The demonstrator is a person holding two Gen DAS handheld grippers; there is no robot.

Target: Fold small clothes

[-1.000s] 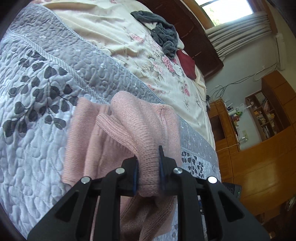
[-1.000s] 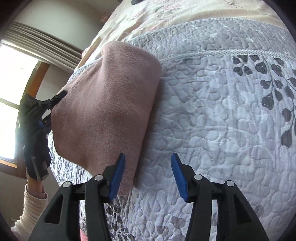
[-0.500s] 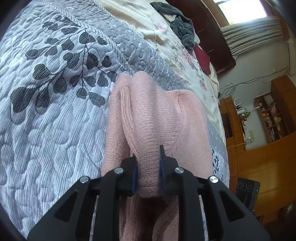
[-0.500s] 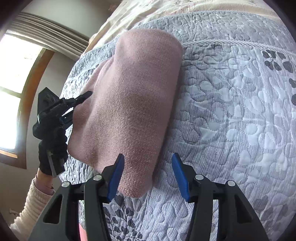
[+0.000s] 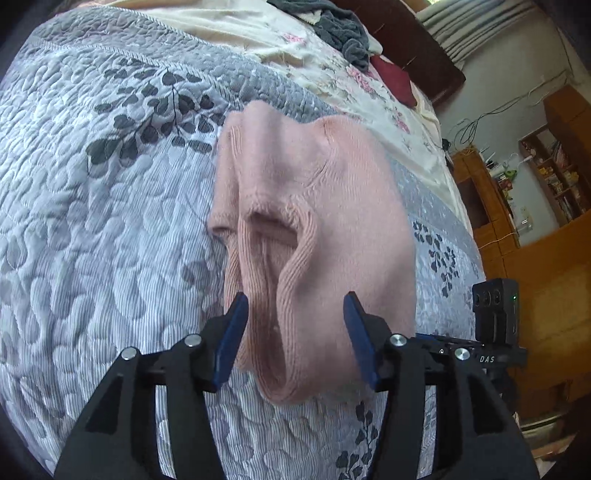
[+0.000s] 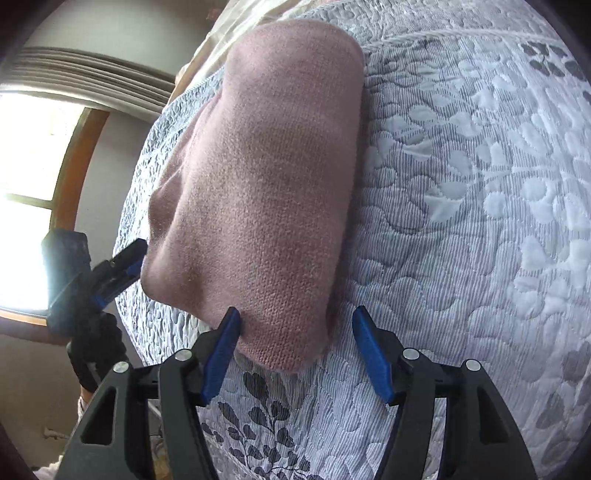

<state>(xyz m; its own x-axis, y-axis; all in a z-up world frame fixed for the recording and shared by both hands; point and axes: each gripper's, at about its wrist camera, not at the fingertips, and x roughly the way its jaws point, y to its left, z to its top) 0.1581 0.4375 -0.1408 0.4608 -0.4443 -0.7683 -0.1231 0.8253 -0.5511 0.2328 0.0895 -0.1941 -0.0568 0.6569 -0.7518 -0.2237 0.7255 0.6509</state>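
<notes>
Folded pink knit garment [image 6: 266,192] on grey quilted bedspread [image 6: 461,221], spread right gripper [image 6: 295,343] at its near edge.

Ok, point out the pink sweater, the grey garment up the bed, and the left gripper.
pink sweater [image 5: 332,206], left wrist view, upper folded panel.
grey garment [image 5: 343,27], left wrist view, crumpled middle.
left gripper [image 5: 295,321], left wrist view, between open fingertips.

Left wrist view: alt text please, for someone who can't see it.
The open left gripper has its blue fingers either side of a folded pink knit garment lying on a grey leaf-patterned quilt. A dark grey garment lies farther up the bed.
</notes>
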